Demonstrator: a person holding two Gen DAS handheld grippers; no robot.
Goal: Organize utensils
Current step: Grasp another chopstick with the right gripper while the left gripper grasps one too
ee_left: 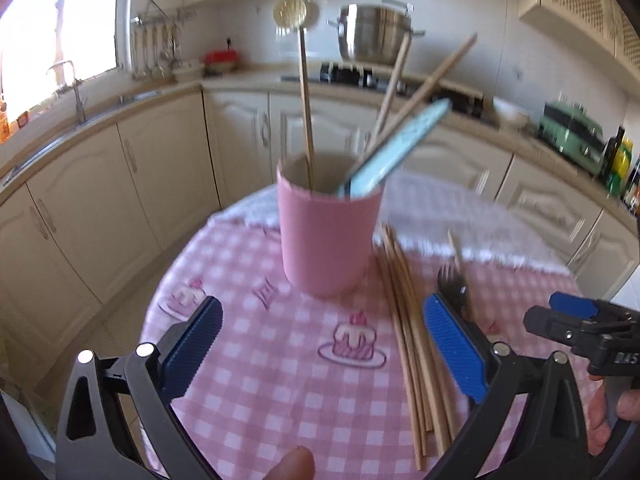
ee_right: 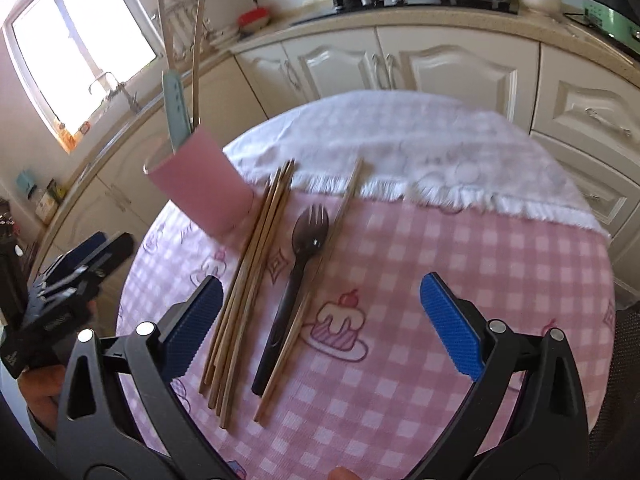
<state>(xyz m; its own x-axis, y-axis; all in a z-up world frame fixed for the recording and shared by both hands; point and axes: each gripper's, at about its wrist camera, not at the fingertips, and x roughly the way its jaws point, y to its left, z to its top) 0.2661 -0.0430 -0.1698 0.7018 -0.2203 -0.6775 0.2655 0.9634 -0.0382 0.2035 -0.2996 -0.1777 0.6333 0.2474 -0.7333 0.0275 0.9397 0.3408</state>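
Observation:
A pink cup [ee_left: 328, 236] stands on the pink checked tablecloth [ee_left: 280, 380] and holds a light-blue utensil [ee_left: 396, 152], chopsticks and a ladle. It also shows in the right wrist view [ee_right: 200, 188]. A bundle of wooden chopsticks [ee_right: 248, 280] lies to its right, then a dark fork [ee_right: 296, 280] and one more chopstick [ee_right: 320, 276]. My left gripper [ee_left: 324, 344] is open and empty, just short of the cup. My right gripper [ee_right: 320, 320] is open and empty above the fork and chopsticks.
A white towel [ee_right: 400, 148] covers the table's far part. Kitchen cabinets [ee_right: 400, 64], a sink [ee_left: 72, 120] and a stove with a steel pot [ee_left: 372, 36] run behind the table. The right gripper shows at the left wrist view's right edge [ee_left: 580, 324].

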